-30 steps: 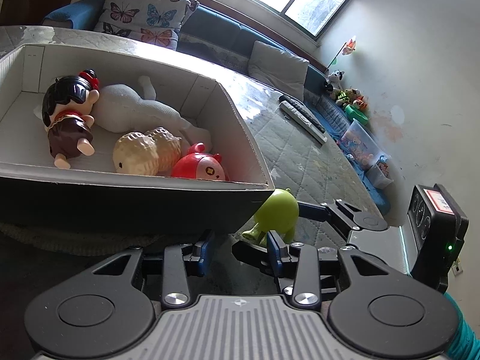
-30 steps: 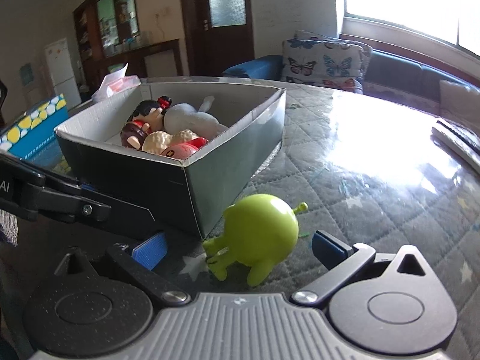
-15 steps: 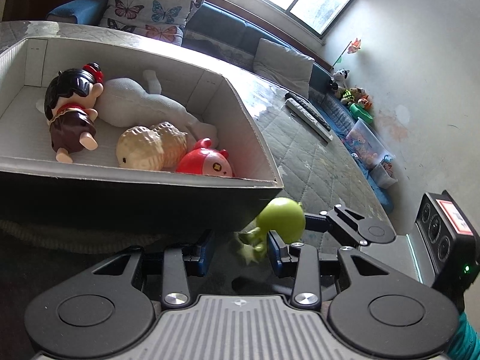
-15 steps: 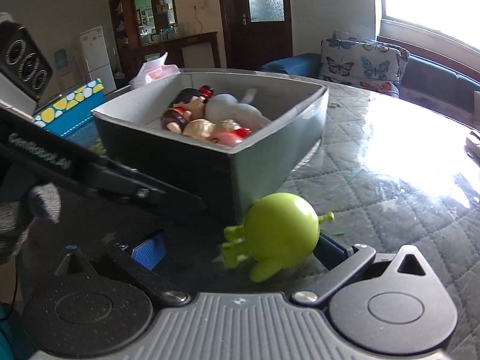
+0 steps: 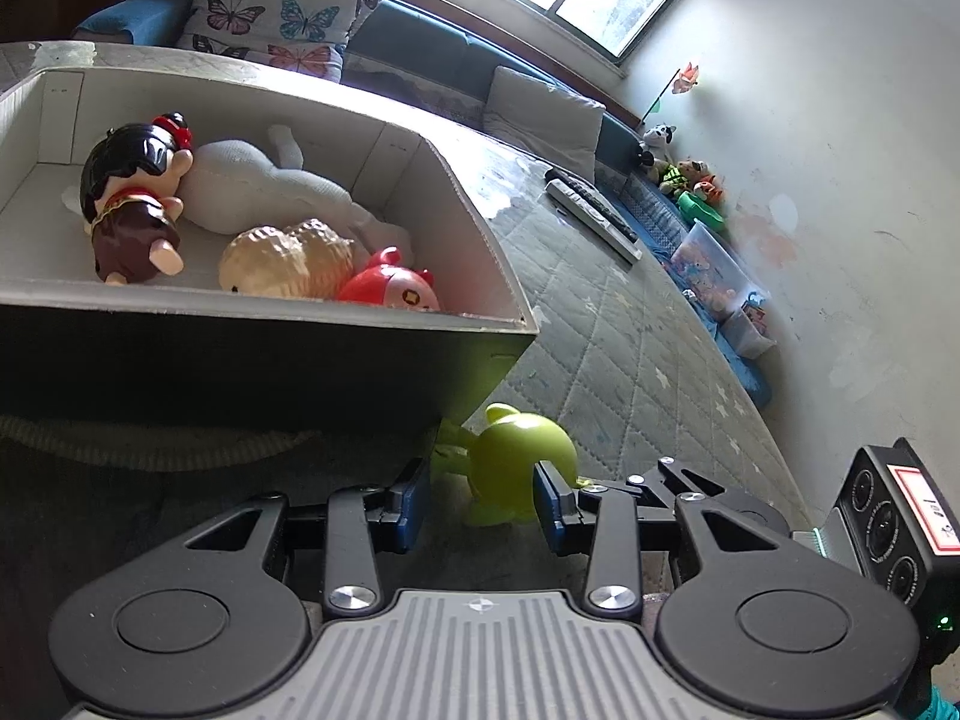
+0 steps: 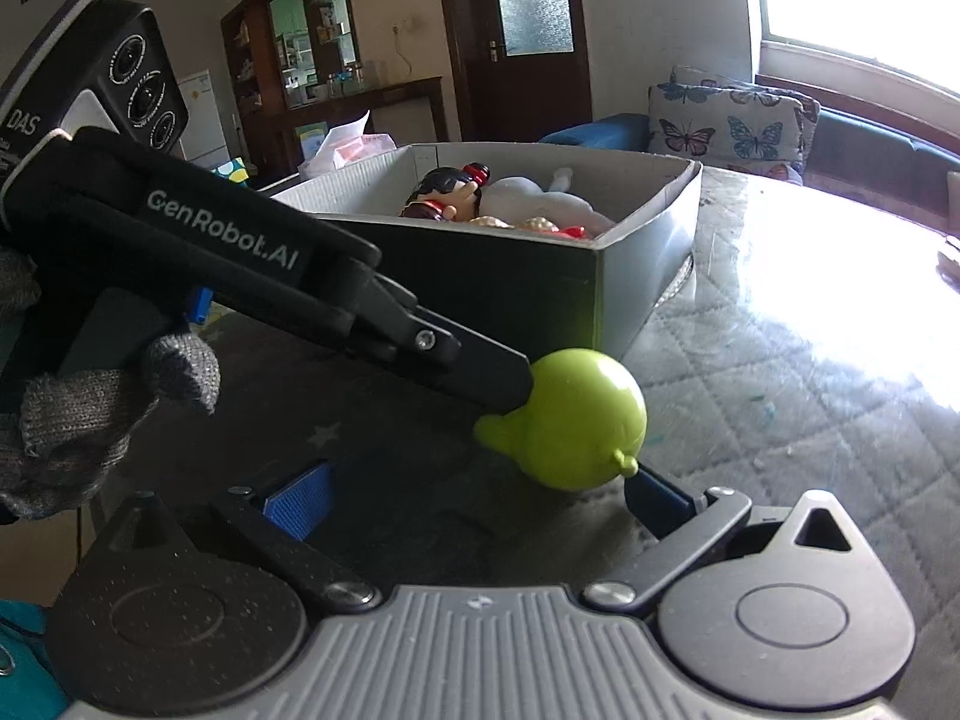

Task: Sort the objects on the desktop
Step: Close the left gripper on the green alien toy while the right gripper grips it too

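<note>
Quilted grey cloth under a glossy sheet covers the table (image 5: pixel 630 360), with a sofa and butterfly cushions behind it under a bright window; on that cloth, just off the near corner of the cardboard box (image 5: pixel 252 354), lies the green toy (image 5: pixel 516 468).

Seen from the left wrist, the toy sits between the blue pads of the left gripper (image 5: pixel 480 501); the right-hand pad (image 5: pixel 549 510) looks to be against its round body, while the other pad stands a little apart from it, so the fingers are spread and nothing is clamped; whether the near pad truly touches is hard to tell.

From the right wrist, the right gripper (image 6: pixel 474 495) is also spread wide; its right fingertip lies just beside the toy's underside, its left pad (image 6: pixel 300 501) well apart.

A grey-gloved hand (image 6: pixel 90 414) holds the left gripper's handle, and that tool slants down across the view, its tip reaching the toy's top.

Smooth, glossy and lime green, the toy has a rounded body with small stubby limbs and lies on its side.

Inside the box rest a dark-haired doll (image 5: pixel 132 198), a white plush (image 5: pixel 264 192), a cream figure (image 5: pixel 282 258) and a red figure (image 5: pixel 390 294).
</note>
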A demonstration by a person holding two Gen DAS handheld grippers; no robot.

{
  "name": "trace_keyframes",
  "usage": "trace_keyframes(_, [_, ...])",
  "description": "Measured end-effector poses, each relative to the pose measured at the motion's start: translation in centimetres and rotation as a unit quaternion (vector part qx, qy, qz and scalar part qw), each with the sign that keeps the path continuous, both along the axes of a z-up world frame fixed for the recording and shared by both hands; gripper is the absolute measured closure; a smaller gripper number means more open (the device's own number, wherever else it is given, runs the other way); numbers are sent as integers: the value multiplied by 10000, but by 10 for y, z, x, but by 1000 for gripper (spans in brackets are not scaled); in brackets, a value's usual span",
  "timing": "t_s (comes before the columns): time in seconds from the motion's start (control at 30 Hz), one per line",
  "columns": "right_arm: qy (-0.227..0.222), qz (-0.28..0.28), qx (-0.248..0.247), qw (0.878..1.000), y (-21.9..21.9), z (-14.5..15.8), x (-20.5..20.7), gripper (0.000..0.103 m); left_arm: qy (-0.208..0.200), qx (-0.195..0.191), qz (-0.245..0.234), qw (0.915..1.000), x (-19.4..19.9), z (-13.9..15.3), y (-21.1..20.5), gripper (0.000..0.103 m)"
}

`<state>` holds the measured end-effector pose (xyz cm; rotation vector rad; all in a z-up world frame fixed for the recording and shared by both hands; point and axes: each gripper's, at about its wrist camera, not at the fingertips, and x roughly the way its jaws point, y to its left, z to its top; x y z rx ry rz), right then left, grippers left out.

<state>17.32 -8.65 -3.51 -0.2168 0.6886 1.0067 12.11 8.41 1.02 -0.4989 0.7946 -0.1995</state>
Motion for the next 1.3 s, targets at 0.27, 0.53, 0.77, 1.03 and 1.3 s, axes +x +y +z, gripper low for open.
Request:
trace_keyframes(0.27, [-131,-244,-27,9996,0,2,-6,0,-37,-100,66,9999,-8,3,5,63])
trace_keyframes(0.53, [-24,-686,162,9975,-7,7,16,0,44,-275,214,9994,-3,1,12,63])
trace_keyframes(0.77, [-66,-446,129,9989,9,7,15,1,56,-380,271,9989,-2,-1,17,63])
trace_keyframes(1.03, [-86,-193,167,9996,16,10,-8,1,34,-566,276,9980,-6,-1,22,63])
trace_keyframes(1.3, [-31,-49,238,9997,19,11,-24,1,66,-644,224,9977,-10,-3,20,63])
